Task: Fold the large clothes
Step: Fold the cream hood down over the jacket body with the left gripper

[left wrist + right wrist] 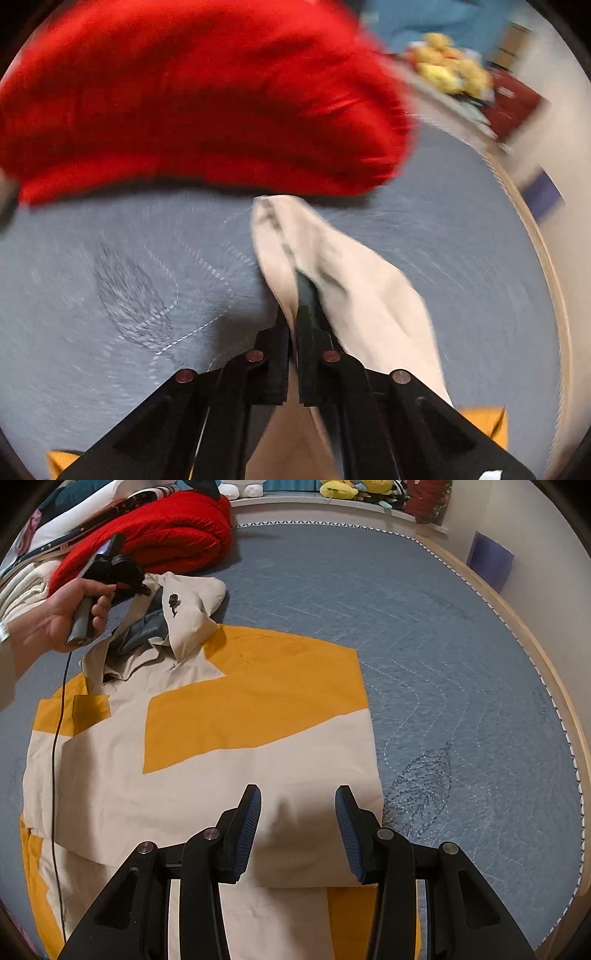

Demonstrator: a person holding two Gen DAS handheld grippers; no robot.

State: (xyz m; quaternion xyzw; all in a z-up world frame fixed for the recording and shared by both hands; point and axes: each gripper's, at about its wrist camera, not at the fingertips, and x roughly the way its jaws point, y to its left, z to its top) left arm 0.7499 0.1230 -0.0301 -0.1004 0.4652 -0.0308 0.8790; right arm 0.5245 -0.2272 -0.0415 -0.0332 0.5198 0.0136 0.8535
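A beige and orange jacket (pixel 229 760) lies folded flat on the blue-grey quilted bedcover (pixel 443 646). Its beige hood (pixel 188 602) is bunched up at the far end. A hand (pixel 55 620) holds my left gripper (pixel 142 589) at that hood. In the left wrist view the left gripper (pixel 295 291) is shut on a fold of the beige hood cloth (pixel 354 280), which drapes over its right finger. My right gripper (pixel 298 805) stands open over the near beige panel, with a small wrinkle of cloth between its blue fingertips (pixel 251 812).
A rolled red blanket (pixel 173 535) lies just beyond the hood, filling the top of the left wrist view (pixel 207 99). Plush toys (pixel 354 487) line the far edge. The wooden bed rim (pixel 535 646) curves along the right. A black cable (pixel 55 757) hangs across the jacket's left side.
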